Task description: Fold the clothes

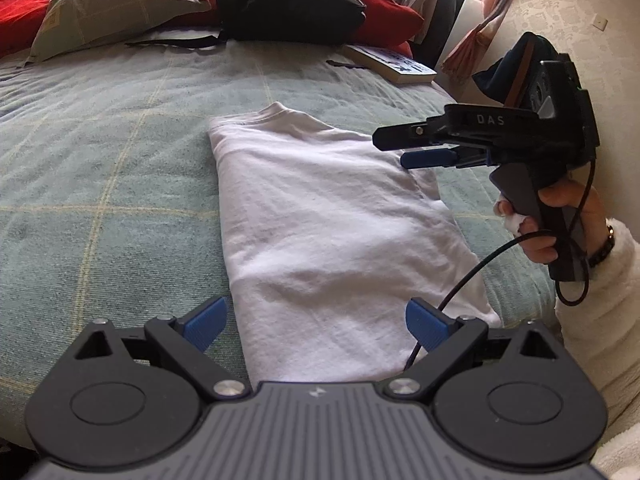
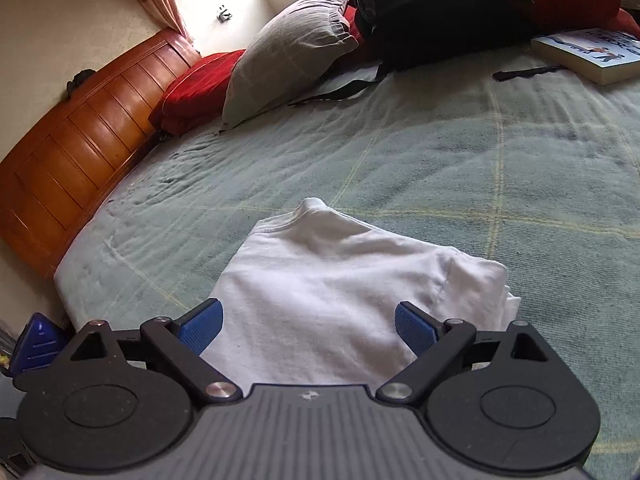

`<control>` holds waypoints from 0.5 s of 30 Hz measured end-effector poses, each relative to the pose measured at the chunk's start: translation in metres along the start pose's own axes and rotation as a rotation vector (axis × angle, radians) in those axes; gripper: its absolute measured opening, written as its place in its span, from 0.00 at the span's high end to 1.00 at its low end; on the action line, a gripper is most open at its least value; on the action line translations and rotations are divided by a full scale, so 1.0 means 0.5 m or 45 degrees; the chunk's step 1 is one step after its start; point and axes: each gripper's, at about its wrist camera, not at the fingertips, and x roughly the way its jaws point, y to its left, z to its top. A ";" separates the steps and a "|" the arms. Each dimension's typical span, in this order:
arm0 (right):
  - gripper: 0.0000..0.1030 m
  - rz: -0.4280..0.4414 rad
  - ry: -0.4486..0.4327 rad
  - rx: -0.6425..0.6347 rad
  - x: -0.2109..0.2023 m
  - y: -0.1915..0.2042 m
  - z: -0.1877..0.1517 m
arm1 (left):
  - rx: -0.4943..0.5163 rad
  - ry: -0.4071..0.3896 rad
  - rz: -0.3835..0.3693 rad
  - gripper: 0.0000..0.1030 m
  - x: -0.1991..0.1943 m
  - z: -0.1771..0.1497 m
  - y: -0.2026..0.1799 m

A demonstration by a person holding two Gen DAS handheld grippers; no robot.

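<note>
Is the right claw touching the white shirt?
Apart. The left wrist view shows the right claw raised in the air over the white shirt, fingers spread, nothing between them.

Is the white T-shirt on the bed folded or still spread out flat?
Partly folded. The white T-shirt lies as a long narrow panel on the blanket, its sides and one sleeve tucked in, collar at the far end.

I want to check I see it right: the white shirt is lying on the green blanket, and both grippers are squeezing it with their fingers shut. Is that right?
Not quite. The white shirt does lie on the green blanket, but neither gripper squeezes it. The left wrist view shows the left gripper with its fingers spread wide, and the right wrist view shows the right gripper open too, with the shirt between the fingers but not pinched.
</note>
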 end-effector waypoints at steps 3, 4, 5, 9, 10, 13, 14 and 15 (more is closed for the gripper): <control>0.07 0.011 0.003 0.020 0.004 -0.017 -0.002 | -0.001 0.010 0.004 0.07 0.006 0.001 0.000; 0.07 0.014 0.004 0.027 0.005 -0.023 -0.003 | -0.002 0.011 0.006 0.07 0.008 0.001 0.000; 0.07 0.011 -0.001 0.028 0.003 -0.025 -0.004 | -0.005 0.011 0.009 0.07 0.008 0.001 0.001; 0.07 -0.159 -0.036 0.004 -0.015 -0.021 -0.007 | -0.002 0.011 0.010 0.07 0.007 0.000 -0.001; 0.07 -0.159 -0.046 -0.001 -0.023 -0.017 -0.009 | 0.000 0.009 0.010 0.07 0.007 0.000 -0.002; 0.07 -0.129 -0.080 -0.025 -0.050 0.001 -0.015 | 0.006 0.004 0.013 0.07 0.004 0.001 -0.007; 0.07 -0.120 -0.088 -0.037 -0.057 0.011 -0.017 | 0.008 0.002 0.012 0.07 0.002 0.000 -0.008; 0.07 -0.109 -0.095 -0.049 -0.064 0.020 -0.020 | 0.011 0.001 0.013 0.07 0.001 0.000 -0.010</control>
